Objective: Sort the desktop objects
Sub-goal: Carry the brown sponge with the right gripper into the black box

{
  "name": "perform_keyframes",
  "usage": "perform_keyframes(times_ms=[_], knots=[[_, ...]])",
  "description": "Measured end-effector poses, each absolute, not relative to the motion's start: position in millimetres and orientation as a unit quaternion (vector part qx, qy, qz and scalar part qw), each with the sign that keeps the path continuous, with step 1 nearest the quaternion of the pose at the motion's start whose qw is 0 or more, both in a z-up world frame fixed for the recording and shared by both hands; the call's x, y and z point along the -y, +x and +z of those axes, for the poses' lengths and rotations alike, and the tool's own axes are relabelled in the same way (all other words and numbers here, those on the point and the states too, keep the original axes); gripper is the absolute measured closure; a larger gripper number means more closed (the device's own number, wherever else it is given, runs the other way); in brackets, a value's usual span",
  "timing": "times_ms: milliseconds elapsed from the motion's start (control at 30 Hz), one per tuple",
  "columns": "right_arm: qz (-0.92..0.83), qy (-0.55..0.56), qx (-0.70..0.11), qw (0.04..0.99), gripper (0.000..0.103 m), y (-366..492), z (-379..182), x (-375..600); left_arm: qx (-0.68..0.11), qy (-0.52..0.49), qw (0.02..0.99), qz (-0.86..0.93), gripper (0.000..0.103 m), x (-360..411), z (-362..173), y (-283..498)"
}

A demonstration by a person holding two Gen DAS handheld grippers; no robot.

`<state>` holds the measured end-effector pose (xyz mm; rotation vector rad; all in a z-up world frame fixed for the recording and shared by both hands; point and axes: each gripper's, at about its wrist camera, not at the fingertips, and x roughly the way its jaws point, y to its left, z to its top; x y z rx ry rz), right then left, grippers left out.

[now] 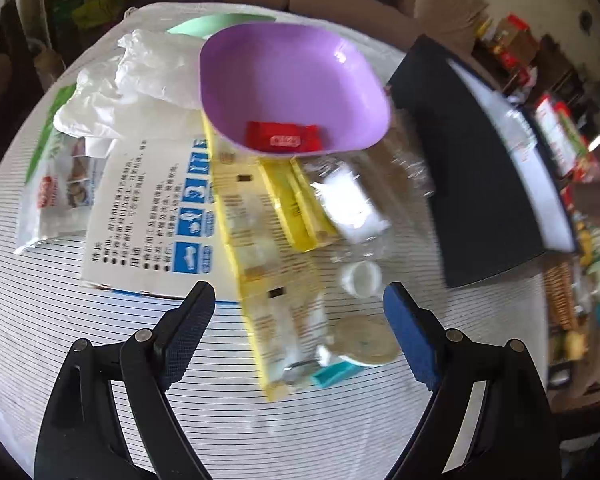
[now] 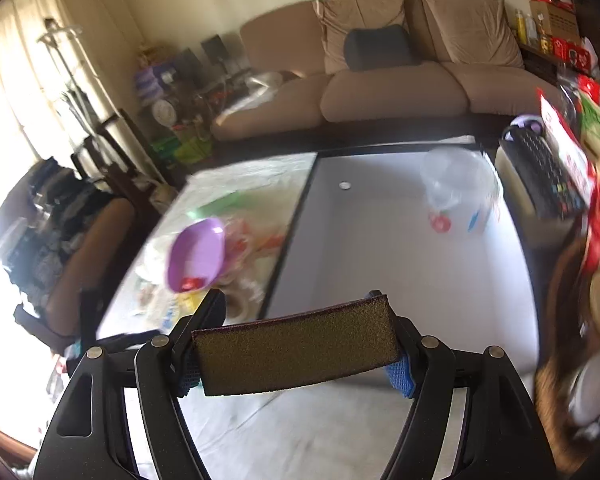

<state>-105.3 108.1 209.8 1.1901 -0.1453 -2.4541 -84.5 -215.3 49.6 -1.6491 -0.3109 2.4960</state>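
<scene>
My left gripper (image 1: 298, 312) is open and empty above the striped tablecloth. Just ahead of it lie a yellow packet (image 1: 260, 248), a roll of tape (image 1: 366, 344), a white bottle cap (image 1: 362, 278) and a clear plastic bottle (image 1: 352, 200). A purple bowl (image 1: 292, 80) further back holds a red candy wrapper (image 1: 284, 136). My right gripper (image 2: 300, 340) is shut on a brown-green scouring sponge (image 2: 296, 354), held above the table. The purple bowl also shows in the right wrist view (image 2: 198, 254).
A white instruction box (image 1: 148, 216), a white plastic bag (image 1: 140, 80) and a snack packet (image 1: 56, 192) lie at left. A black and white board (image 1: 472, 168) lies at right; in the right wrist view it (image 2: 380, 240) carries a clear plastic tub (image 2: 460, 188). A keyboard (image 2: 540, 176) sits far right.
</scene>
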Motion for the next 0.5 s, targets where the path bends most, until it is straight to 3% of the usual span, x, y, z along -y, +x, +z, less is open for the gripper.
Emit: perform_keyframes(times_ms=[233,500], knots=[[-0.797,0.572,0.019,0.194,0.029,-177.5,152.5,-84.2,0.127,-0.553,0.090,0.818,0.018,210.1,48.7,-84.4],[-0.748,0.640,0.008,0.173,0.029,-224.4,103.4,-79.3,0.157,-0.552,0.103,0.812,0.018,225.6,52.9,-86.5]])
